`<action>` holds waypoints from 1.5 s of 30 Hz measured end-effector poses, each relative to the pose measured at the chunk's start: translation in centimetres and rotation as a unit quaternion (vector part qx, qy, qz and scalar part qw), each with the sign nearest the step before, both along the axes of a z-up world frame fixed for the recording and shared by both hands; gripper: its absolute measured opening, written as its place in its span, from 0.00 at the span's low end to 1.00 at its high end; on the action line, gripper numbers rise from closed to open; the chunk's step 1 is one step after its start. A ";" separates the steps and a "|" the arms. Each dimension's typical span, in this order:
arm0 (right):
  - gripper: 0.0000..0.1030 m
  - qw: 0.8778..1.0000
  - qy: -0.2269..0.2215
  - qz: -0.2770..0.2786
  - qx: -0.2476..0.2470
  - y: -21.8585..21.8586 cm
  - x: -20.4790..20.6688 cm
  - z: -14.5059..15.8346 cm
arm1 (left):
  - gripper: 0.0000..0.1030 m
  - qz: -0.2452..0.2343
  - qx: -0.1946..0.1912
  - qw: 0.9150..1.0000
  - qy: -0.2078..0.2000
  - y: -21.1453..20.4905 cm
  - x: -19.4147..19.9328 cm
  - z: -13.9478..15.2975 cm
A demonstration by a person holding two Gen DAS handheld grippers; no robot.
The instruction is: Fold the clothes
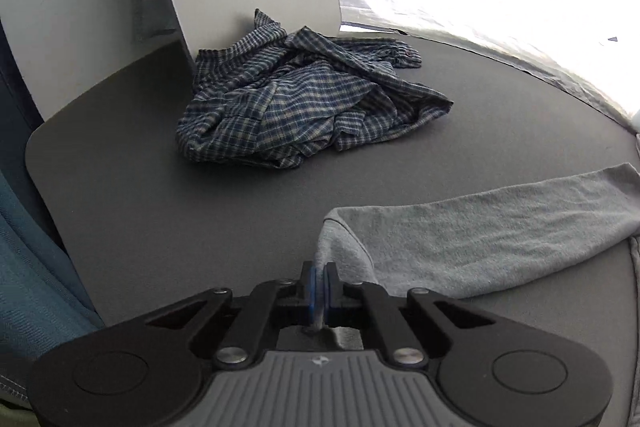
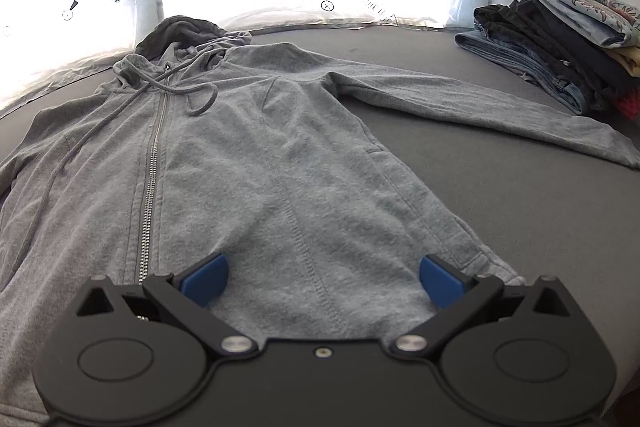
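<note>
Grey hoodie (image 2: 256, 155): left tool (image 1: 320, 277) clamps one sleeve, right tool (image 2: 322, 281) spread apart.

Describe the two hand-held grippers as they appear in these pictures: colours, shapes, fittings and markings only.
Both are matte black. The left gripper has angular linkage arms, round silver pivot bolts, two embossed circular discs on rounded lobes, thin blue fingers, and a ribbed grey centre plate bearing a small emblem. The right gripper has the same black lobes, discs and silver bolts, with broader blue fingers. No cables or sleeves show.

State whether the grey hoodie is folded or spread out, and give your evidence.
Spread out. The hoodie lies flat on the table, front up, zip running its length, one sleeve stretched sideways. No fold shows.
</note>
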State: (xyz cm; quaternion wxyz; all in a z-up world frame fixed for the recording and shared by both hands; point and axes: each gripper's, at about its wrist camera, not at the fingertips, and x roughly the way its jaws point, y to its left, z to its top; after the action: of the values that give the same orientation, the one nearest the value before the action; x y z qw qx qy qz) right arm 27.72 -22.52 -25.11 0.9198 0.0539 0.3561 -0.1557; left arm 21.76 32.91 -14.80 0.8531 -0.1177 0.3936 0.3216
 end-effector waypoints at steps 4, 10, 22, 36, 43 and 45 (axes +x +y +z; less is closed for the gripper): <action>1.00 1.000 -0.002 0.002 -0.001 0.0 -0.1 -0.1 | 0.14 0.079 0.010 0.997 0.005 4.5 -0.9 0.4; 1.00 1.000 0.001 0.008 0.001 -0.2 0.1 0.0 | 0.27 0.128 0.039 0.990 0.034 6.7 -0.9 -0.1; 0.93 0.993 0.070 0.096 0.023 -2.3 2.9 1.7 | 0.55 -0.071 -0.013 0.997 0.025 -6.1 5.3 -1.0; 0.16 0.983 0.038 0.177 0.016 -8.3 14.0 6.9 | 0.30 -0.285 -0.109 0.951 -0.057 -23.6 21.8 -0.2; 0.16 0.981 0.031 0.187 0.049 -7.4 24.8 5.0 | 0.22 -0.306 -0.143 0.941 -0.027 -27.8 32.6 -3.2; 0.16 0.980 0.039 0.189 0.055 -7.0 27.4 3.9 | 0.22 -0.302 -0.146 0.942 -0.013 -28.0 35.3 -4.5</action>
State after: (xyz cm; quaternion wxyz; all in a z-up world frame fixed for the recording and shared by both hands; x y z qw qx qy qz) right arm 55.13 -29.50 -21.23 0.9139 0.0296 0.4030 0.0389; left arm 57.11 4.86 -19.30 0.8888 -0.1207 0.4419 -0.0137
